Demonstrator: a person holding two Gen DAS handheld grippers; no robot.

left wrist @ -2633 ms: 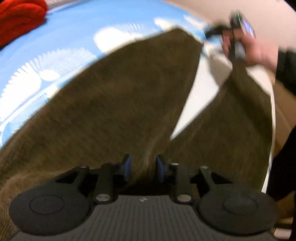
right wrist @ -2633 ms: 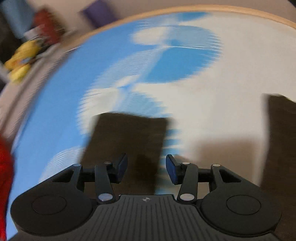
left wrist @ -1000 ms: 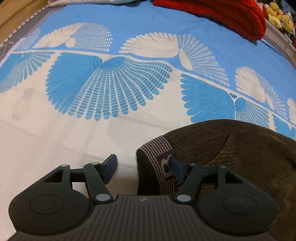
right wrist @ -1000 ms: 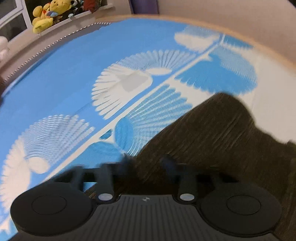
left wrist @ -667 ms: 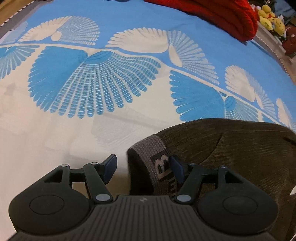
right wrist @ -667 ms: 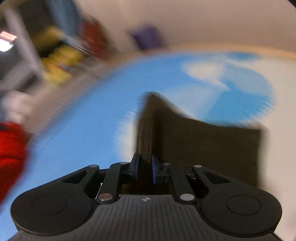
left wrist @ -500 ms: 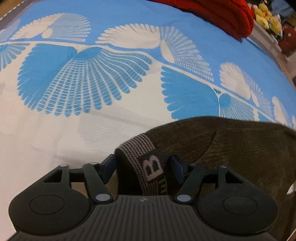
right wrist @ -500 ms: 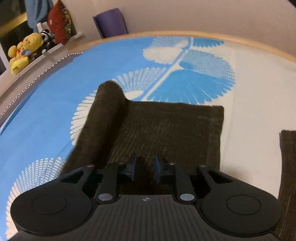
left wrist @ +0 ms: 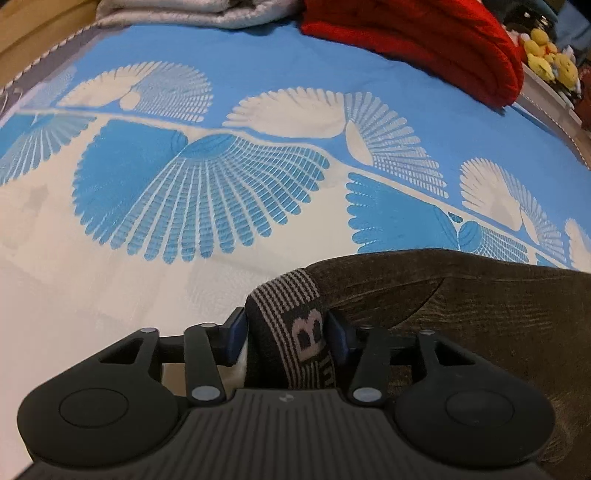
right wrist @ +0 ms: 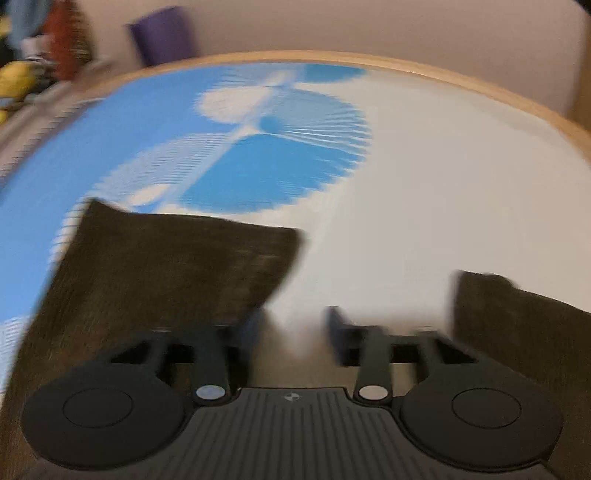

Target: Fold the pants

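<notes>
Left wrist: left gripper (left wrist: 284, 338) clamped on pants (left wrist: 480, 314) waistband (left wrist: 291, 314) edge, bedspread (left wrist: 110, 295) bare ahead, right gripper (right wrist: 291, 332) jaws apart, holding nothing, blurred.

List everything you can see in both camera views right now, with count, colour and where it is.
pants: one pair, dark brown, lying on the bedspread; both leg ends show in the right wrist view
waistband: one, striped black and grey, between the left gripper's fingers
bedspread: one, blue and cream fan pattern, under everything
red blanket: one, far right of the bed
grey blanket: one, far edge
plush toys: several, yellow, shelf beyond the bed
purple roll: one, blurred, against the wall
left gripper: black, closing around the waistband
right gripper: black, open, over bare bedspread between the legs
</notes>
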